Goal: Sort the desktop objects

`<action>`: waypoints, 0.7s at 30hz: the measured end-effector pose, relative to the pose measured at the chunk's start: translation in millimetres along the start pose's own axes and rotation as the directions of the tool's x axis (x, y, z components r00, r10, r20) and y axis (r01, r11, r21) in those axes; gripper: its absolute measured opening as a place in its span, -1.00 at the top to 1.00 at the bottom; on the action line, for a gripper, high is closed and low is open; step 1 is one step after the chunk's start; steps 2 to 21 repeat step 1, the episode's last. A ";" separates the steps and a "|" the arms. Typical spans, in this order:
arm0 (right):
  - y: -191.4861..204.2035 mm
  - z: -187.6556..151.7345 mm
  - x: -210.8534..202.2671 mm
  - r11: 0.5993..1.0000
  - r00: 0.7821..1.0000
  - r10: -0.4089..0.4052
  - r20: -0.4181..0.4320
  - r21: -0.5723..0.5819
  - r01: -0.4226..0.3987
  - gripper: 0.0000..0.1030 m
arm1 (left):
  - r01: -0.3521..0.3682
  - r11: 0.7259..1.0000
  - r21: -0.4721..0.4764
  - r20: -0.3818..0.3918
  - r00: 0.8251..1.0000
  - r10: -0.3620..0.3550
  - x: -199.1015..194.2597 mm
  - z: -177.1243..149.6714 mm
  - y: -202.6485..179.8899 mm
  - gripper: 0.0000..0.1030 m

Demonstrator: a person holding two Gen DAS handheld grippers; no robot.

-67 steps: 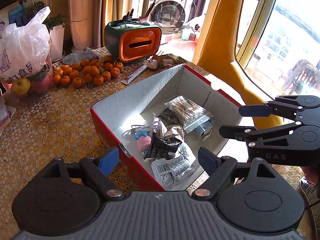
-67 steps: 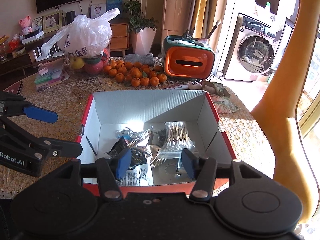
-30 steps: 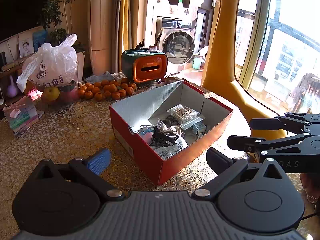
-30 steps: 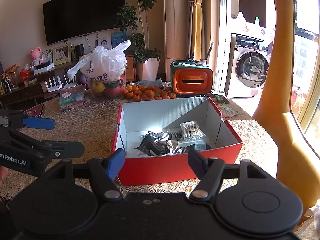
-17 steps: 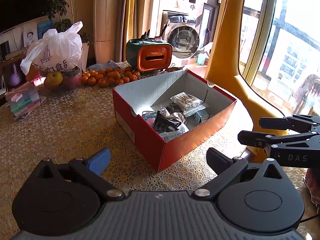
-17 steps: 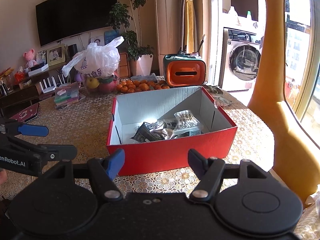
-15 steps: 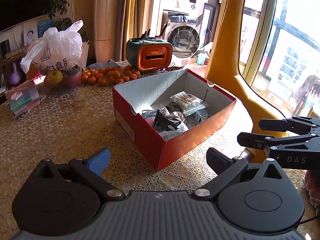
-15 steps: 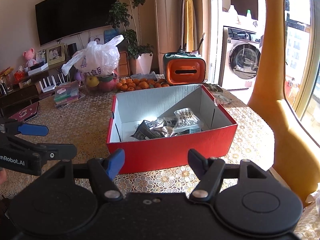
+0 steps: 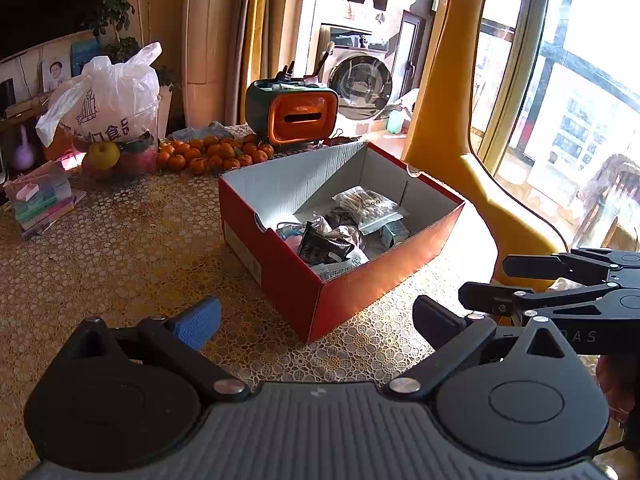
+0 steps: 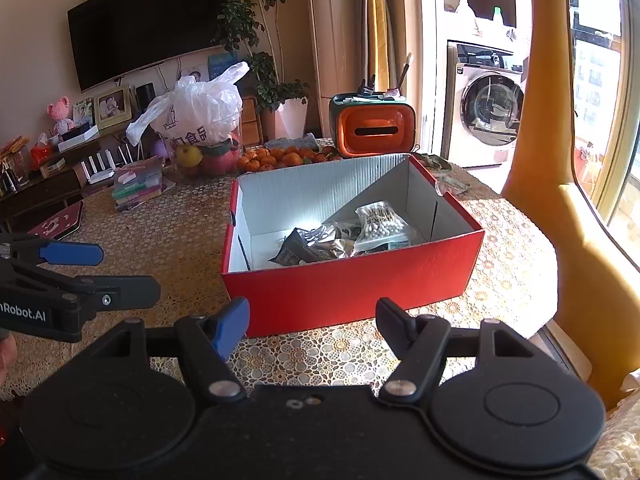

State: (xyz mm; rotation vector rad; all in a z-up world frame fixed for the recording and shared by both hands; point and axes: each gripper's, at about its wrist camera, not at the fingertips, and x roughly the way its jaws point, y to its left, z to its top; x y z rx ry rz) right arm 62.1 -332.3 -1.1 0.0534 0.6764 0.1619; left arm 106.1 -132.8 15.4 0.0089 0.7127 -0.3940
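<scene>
The left gripper [image 9: 316,320] and the right gripper [image 10: 312,320] both hang with their jaws spread wide and nothing between them, on the near side of the red box [image 10: 352,284], which stands on the lace-patterned table [image 9: 120,240]. Inside the box a bag of cotton swabs [image 10: 380,226] lies toward the right and a dark foil packet [image 9: 320,246] toward the near left, over a jumble of smaller things too tangled to tell apart. Far behind are a pile of oranges [image 9: 212,154], an orange tissue holder [image 10: 374,130] and a white plastic bag [image 9: 104,96] over fruit; the person's hand is cut off at the right edge.
</scene>
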 end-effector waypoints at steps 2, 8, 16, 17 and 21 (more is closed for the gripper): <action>0.9 0.1 0.4 1.000 1.000 0.003 -0.002 0.003 -0.003 -0.36 | 0.004 1.000 -0.002 0.002 1.000 -0.004 -0.7 0.2 1.3 -0.99; 0.9 0.1 0.4 1.000 1.000 0.003 -0.002 0.003 -0.003 -0.36 | 0.004 1.000 -0.002 0.002 1.000 -0.004 -0.7 0.2 1.3 -0.99; 0.9 0.1 0.4 1.000 1.000 0.003 -0.002 0.003 -0.003 -0.36 | 0.004 1.000 -0.002 0.002 1.000 -0.004 -0.7 0.2 1.3 -0.99; 0.9 0.1 0.4 1.000 1.000 0.003 -0.002 0.003 -0.003 -0.36 | 0.004 1.000 -0.002 0.002 1.000 -0.004 -0.7 0.2 1.3 -0.99; 0.9 0.1 0.4 1.000 1.000 0.003 -0.002 0.003 -0.003 -0.36 | 0.004 1.000 -0.002 0.002 1.000 -0.004 -0.7 0.2 1.3 -0.99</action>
